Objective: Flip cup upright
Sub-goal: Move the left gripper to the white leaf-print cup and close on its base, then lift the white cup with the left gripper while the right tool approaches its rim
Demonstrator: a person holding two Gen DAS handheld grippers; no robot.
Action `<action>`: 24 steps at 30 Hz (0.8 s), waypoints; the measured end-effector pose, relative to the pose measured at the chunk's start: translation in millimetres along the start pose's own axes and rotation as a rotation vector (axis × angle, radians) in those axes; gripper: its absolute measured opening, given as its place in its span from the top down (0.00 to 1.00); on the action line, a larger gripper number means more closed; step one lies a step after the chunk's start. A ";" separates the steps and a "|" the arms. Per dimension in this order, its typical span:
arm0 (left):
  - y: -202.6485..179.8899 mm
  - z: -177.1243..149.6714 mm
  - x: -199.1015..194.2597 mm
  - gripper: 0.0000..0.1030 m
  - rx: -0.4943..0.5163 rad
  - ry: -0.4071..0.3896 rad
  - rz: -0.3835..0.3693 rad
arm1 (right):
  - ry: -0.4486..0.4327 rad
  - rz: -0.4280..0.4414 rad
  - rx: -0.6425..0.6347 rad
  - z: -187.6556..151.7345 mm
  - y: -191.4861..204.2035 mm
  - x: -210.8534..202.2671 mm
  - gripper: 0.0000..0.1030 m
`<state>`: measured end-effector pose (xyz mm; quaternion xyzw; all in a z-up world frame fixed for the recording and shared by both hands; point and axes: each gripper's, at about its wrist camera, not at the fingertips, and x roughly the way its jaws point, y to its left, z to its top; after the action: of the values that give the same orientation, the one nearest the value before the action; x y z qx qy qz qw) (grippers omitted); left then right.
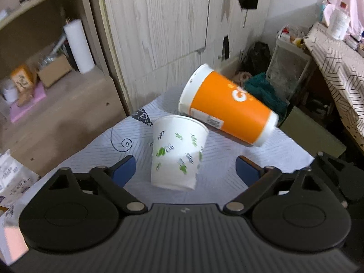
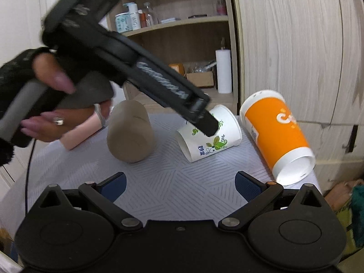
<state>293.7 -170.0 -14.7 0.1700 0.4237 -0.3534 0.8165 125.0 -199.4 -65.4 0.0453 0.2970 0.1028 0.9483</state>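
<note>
On the striped tablecloth [image 2: 163, 182] I see the leaf-print cup [image 1: 177, 154] tipped between my left gripper [image 1: 185, 169], spread wide, holding nothing. My right gripper [image 2: 179, 186] gapes empty too, near the orange cup [image 2: 275, 134] lying on its side.

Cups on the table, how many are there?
3, all lying down: a brown cup on the left, a white leafy cup in the middle, an orange cup on the right. More may be hidden.
</note>
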 end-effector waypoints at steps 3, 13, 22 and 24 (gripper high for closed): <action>7.9 4.0 10.9 0.12 0.033 -0.005 -0.028 | 0.009 0.010 0.026 1.9 -4.7 9.1 0.00; 26.1 12.7 41.9 0.12 -0.029 0.074 -0.085 | 0.025 0.019 0.065 5.6 -12.3 27.0 0.00; 39.1 13.0 57.1 0.40 -0.115 0.135 -0.148 | 0.048 0.019 0.087 3.8 -19.6 35.6 0.00; 42.6 11.3 57.0 0.41 -0.154 0.128 -0.149 | 0.049 0.021 0.093 3.2 -20.0 36.6 0.00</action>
<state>353.2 -171.7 -55.3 0.0971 0.5124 -0.3681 0.7697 159.5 -210.8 -86.1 0.0898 0.3241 0.1002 0.9364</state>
